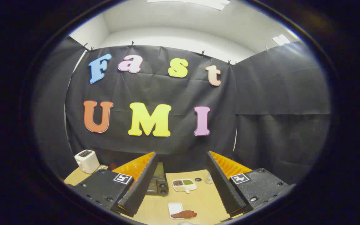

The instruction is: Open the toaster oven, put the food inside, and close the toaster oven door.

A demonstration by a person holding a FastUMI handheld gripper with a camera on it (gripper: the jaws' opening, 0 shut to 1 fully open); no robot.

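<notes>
Between the fingers of my gripper (180,187), which stand wide apart and hold nothing, I see the toaster oven (157,182) just beside the left finger, its door closed. Near it lies a divided tray (184,185) with grains. Closer to me, the food (183,214) rests on a white plate (175,207). A white toaster (86,160) stands far left on the tan table (205,200).

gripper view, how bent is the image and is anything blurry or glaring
Gripper view: strong fisheye bending, so the black cloth wall bows outward; lighting is even, with bright ceiling panels and no glare on the tan tabletop; the reddish-brown food piece and dark toaster oven are small but fairly sharp; the open gripper has nothing between its fingers.
</notes>
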